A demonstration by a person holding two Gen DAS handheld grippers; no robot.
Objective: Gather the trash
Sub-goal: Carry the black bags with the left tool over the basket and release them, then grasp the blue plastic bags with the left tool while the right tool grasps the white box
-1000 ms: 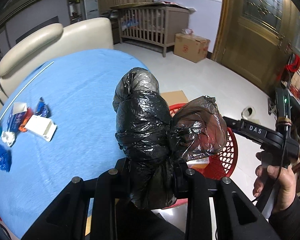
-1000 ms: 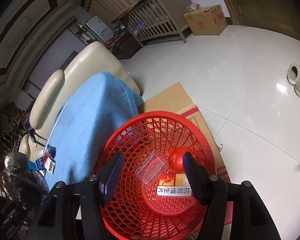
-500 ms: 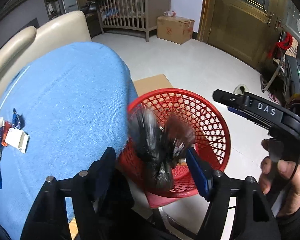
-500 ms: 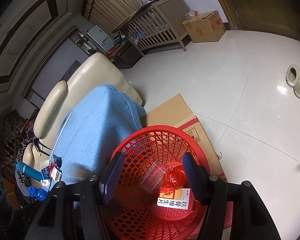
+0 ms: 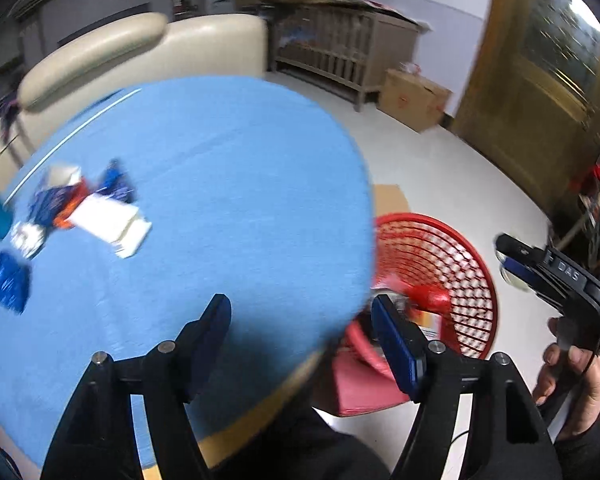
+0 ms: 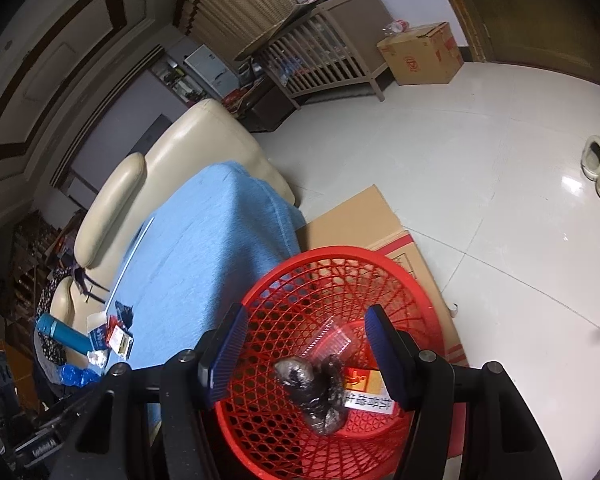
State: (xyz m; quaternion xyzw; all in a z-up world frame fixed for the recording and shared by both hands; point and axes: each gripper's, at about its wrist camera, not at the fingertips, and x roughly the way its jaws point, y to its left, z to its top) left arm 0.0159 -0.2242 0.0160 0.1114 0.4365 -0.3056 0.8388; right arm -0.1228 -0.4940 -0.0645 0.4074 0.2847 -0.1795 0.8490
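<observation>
- The left gripper (image 5: 300, 316) has its jaws wide open and holds nothing. It hangs over the edge of the blue tabletop (image 5: 220, 184).
- The right gripper (image 6: 301, 332) is open and empty too, above the red basket (image 6: 284, 432).
- The black trash bag (image 6: 315, 392) lies in the basket. It looks soft, light and crinkly.
- The white box (image 5: 108, 224) and wrappers (image 5: 52, 204) on the tabletop look light; pinch the box by its sides.
- Only the right view shows the bag. The left view is blurry.

Probably a home living room: cream sofa (image 6: 204, 136), wooden crib (image 6: 323, 60), slippers (image 6: 597, 164).
</observation>
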